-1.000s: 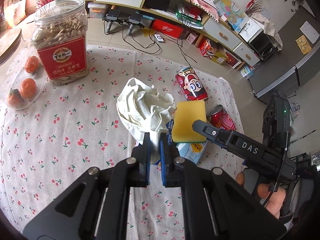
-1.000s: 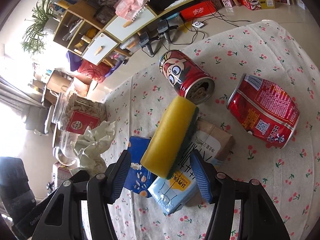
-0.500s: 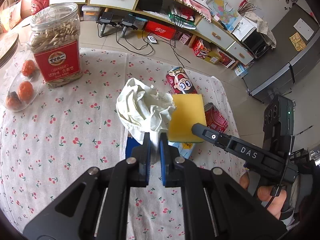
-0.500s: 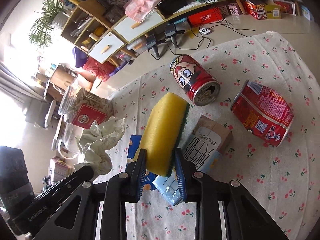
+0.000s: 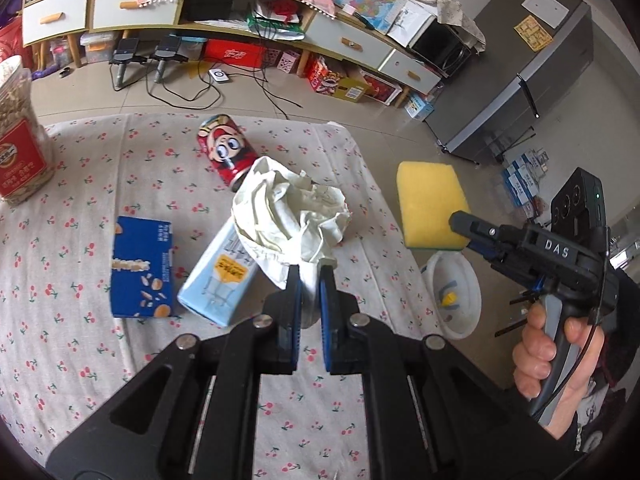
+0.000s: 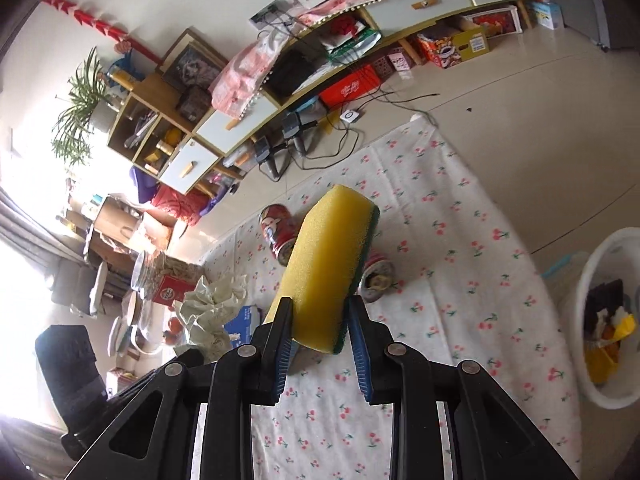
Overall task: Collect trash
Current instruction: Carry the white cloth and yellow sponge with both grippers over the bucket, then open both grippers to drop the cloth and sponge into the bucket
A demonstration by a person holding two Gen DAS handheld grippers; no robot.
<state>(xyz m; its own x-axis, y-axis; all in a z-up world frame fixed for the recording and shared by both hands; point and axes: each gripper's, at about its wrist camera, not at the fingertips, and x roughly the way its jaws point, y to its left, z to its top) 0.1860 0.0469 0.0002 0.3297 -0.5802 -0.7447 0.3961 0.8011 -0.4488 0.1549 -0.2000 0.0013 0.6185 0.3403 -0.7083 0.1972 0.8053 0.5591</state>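
Transport of two items toward the white plastic bin (image 6: 608, 320) on the floor beside the table: right gripper (image 6: 318, 322) clamped on the yellow sponge with green backing (image 6: 328, 264), left gripper (image 5: 310, 286) pinching the crumpled off-white paper wad (image 5: 288, 224). Both loads hang clear of the cherry-print tablecloth (image 5: 72, 264). Best practice is to centre each over the bin mouth before parting the jaws.

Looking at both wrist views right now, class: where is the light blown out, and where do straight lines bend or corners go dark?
Right wrist view: daylight at the left edge washes out to white, and the white plastic bin looks soft. Left wrist view: even light, no glare; the grey fridge leans and bows near the rim. Both views: fisheye curvature, black corners.
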